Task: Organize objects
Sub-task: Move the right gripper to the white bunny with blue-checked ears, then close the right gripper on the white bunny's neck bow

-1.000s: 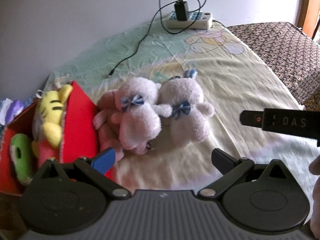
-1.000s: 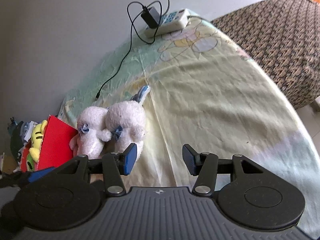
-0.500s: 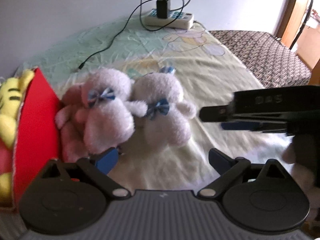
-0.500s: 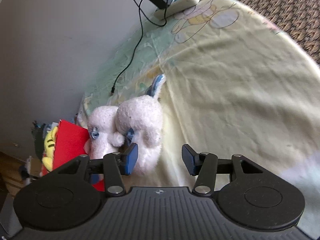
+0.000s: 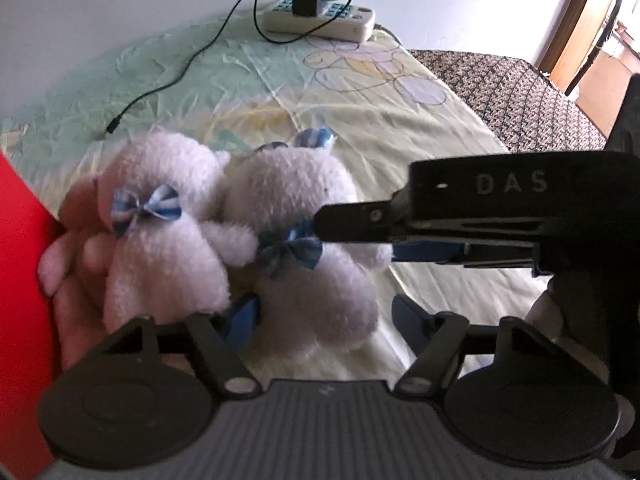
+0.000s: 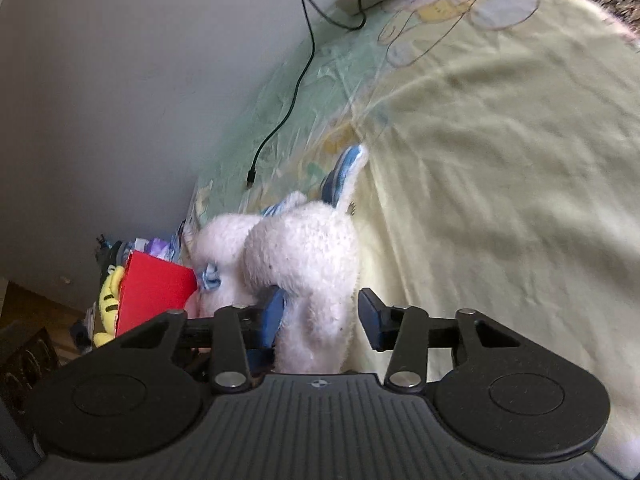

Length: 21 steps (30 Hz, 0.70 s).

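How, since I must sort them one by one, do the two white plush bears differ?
The left bear leans on a pink plush by the red box; the right bear borders bare sheet. The left bear's bow looks paler than the right bear's. The left gripper and right gripper, jaws closing, straddle the right bear, not the left bear. Both are white, fluffy and blue-bowed.

Left tool (image 5: 324, 316): matte black body, ribbed grey centre plate, two round black discs flanking plate, silver rivet on each angled link arm, blue pad on one finger, other finger dark. Right tool (image 6: 320, 316): same build, tiny round mark atop ribbed plate. Seen side-on above left tool's plate: flat black bar lettered "DAS", small screw near tip, blue strip beneath.
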Tool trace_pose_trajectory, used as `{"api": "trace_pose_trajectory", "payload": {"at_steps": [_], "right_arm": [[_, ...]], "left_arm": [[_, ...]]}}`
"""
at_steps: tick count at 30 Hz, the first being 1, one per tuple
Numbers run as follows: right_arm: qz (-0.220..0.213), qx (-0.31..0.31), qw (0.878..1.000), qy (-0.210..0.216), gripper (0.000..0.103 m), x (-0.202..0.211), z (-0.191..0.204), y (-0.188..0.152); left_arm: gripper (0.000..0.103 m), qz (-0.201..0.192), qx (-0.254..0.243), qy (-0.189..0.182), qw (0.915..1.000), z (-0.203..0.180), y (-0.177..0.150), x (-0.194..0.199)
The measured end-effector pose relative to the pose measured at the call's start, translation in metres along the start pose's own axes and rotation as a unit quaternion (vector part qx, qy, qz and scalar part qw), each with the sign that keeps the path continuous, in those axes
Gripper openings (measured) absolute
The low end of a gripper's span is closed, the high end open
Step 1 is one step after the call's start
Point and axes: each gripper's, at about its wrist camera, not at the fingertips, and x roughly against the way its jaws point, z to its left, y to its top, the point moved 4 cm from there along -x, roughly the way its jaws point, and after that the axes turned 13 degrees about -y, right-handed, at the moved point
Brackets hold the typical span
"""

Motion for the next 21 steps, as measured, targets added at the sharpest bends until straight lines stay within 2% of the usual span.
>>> {"api": "trace_pose_trajectory", "payload": {"at_steps": [2, 12, 15, 21], "right_arm": [[0.003, 0.004, 1.000, 0.012, 0.039, -0.005, 0.003, 0.000], [-0.003, 0.025, 1.000, 0.011, 0.030, 0.004, 0.008, -0.002], [-0.004, 0.033, 0.999, 0.005, 0.030, 0.016, 0.006, -0.005], [-0.002, 0.039, 0.999, -0.013, 0.030, 0.036, -0.002, -0.021]], "left_arm": [[0.073, 0.003, -0.010, 0.005, 0.9999, -0.001, 0.001, -0.005], [0.071, 0.008, -0.028, 0.015, 0.9995, -0.002, 0.002, -0.011], [0.068, 0.011, -0.034, 0.006, 0.9993, -0.008, 0.000, -0.007], [0.068, 0.020, -0.047, -0.022, 0.9984, -0.027, -0.010, 0.000]]}}
